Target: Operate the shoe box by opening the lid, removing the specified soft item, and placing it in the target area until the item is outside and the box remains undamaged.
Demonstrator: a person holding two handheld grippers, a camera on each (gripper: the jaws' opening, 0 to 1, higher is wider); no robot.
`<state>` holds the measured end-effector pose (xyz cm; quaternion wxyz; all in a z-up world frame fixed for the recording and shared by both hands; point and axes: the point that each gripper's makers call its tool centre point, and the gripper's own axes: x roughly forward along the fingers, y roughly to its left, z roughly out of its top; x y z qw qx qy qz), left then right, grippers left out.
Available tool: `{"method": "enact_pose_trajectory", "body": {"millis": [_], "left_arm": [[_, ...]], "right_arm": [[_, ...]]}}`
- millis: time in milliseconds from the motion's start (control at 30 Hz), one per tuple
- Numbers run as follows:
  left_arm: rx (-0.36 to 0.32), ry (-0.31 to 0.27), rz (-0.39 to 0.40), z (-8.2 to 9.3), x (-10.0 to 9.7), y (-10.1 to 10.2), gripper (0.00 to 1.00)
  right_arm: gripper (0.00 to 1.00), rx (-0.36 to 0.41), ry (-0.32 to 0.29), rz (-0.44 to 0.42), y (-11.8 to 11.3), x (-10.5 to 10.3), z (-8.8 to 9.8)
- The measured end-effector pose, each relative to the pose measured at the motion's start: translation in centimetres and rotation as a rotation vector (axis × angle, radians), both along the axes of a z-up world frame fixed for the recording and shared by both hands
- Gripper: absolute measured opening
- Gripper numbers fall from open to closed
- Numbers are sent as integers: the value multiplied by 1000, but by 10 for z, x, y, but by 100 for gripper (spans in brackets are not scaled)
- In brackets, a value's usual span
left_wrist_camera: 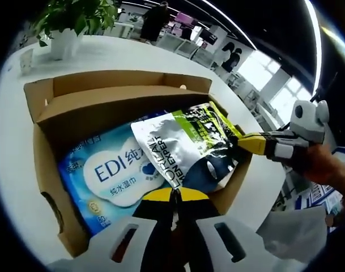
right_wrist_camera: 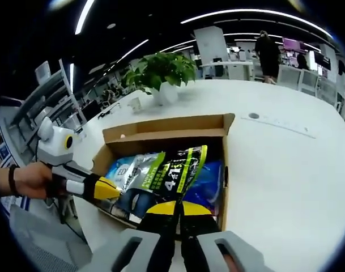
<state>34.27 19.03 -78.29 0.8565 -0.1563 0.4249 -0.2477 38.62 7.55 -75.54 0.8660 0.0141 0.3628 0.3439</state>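
Cardboard shoe box [left_wrist_camera: 98,107] sits open on the white desk [left_wrist_camera: 121,54], its flaps folded outward. In the left gripper view the box runs from 10 o'clock toward 5 o'clock, and its near wall drops behind the left gripper [left_wrist_camera: 175,195] at 6 o'clock. Inside lies a blue wipes pack [left_wrist_camera: 104,175] marked "EDI"; its lower edge is cut off by the box wall and the rest of its print is too small to read. Over it lies a silver, black and green foil pouch [left_wrist_camera: 183,141], tilted, with its right half creased and glossy, so most of the lettering is hard to make out.

The left gripper's yellow-tipped jaws are closed together on the pouch's near edge. The right gripper [left_wrist_camera: 243,141] reaches in from 3 o'clock, its yellow tip against the pouch's far corner; a hand [left_wrist_camera: 325,164] behind it is partly cut off by the view's edge.

In the right gripper view the box [right_wrist_camera: 166,127] sits at centre and the pouch [right_wrist_camera: 172,170] rises toward 12 o'clock above the right gripper [right_wrist_camera: 175,208], whose jaws pinch its lower edge. The wipes pack [right_wrist_camera: 124,170] shows as a sliver at 9 o'clock. The left gripper [right_wrist_camera: 107,190] comes in from 9 o'clock, held by a hand [right_wrist_camera: 28,181]; its tip meets the pouch, with the contact itself hidden. A potted plant [right_wrist_camera: 161,73] stands beyond the box at 12 o'clock.
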Motion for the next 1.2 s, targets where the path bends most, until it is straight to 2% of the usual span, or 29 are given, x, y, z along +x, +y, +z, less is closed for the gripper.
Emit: {"method": "enact_pose_trajectory", "body": {"millis": [333,467,667,900,1200], "left_arm": [[-10,-51,2,21,8,-2,0],[-10,-81,-15,33,11,-9,0],[-2,-98,-39,42,10,-21,0],[3,-115,-85,50,10,-45,0],[15,-145,-168,60,13,-91,0]], "right_arm": [[0,31,-37,-23,-5,-1,18],[0,29,-48,-30,-14,-2,22],[0,31,-60,-47,-25,-6,28],[0,43,-63,-86,-53,-11,31],[0,41,-74,-154,-100,-20,35]]}}
